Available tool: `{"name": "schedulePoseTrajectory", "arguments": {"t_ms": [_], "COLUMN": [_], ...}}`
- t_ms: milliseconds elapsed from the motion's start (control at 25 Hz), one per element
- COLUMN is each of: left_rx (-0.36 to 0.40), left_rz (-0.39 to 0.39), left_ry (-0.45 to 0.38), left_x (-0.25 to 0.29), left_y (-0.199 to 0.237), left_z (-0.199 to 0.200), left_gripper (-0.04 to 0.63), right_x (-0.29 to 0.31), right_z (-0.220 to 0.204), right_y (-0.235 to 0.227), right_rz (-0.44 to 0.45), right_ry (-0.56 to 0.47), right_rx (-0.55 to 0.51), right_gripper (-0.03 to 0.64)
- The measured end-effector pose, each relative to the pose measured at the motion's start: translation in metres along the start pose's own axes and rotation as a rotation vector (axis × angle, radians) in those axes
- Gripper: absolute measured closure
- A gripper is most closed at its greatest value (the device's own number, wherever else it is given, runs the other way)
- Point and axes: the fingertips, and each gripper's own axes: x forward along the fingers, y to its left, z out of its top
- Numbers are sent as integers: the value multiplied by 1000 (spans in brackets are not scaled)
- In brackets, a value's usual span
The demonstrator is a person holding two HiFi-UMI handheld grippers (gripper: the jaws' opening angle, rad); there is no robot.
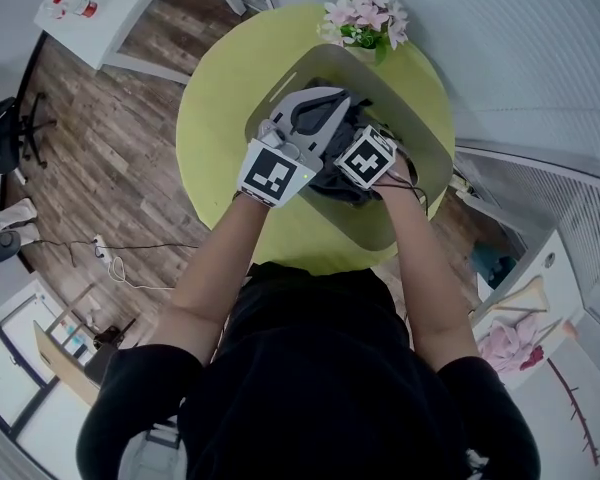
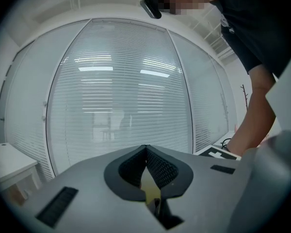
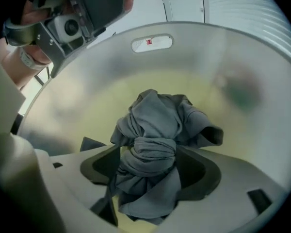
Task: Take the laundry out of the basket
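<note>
While you've got both hands over the table, here's the count: 2 grippers, 1 basket, 1 laundry bundle, 1 bunch of flowers.

The left gripper (image 2: 146,152) has its jaw tips pressed together w/ nothing between them. It points roughly level, out past the basket toward the window blinds (image 2: 116,96).

The right gripper (image 3: 148,164) points steeply down into the grey basket (image 3: 233,57). Its jaws stand wide apart w/ the grey laundry bundle (image 3: 155,125) between them, not clamped. The bundle is knotted and crumpled and sits on the basket floor, approx. centre. Can't tell if it's more than 1 garment. There's 1 handle slot (image 3: 153,42) in the far wall.

The surface is 1 round yellow-green table (image 1: 220,108). The basket is on it, w/ the pink flowers (image 1: 365,18) at the table's far edge, just beside the basket rim.

The room has a wood-plank floor (image 1: 100,138), 1 white desk (image 1: 110,8) at the far left, 1 black office chair (image 1: 10,133) and a cable (image 1: 120,258) on the floor.
</note>
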Motion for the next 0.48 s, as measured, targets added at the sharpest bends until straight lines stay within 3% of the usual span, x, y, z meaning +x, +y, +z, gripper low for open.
{"name": "schedulePoseTrajectory", "arguments": {"t_ms": [240,480], "left_rx": [-42,-34], "left_rz": [14,17], "left_ry": [-19,-2], "left_x": [7,11], "left_y": [5,10], "left_z": [-10,-14], "left_gripper": [592,592], "right_x": [36,62], "right_z": [-9,-20], "right_y": [-11,-16], "right_rz": [-1,13], "right_ry": [66,101], "right_rx": [19,45], "right_gripper": [201,184]}}
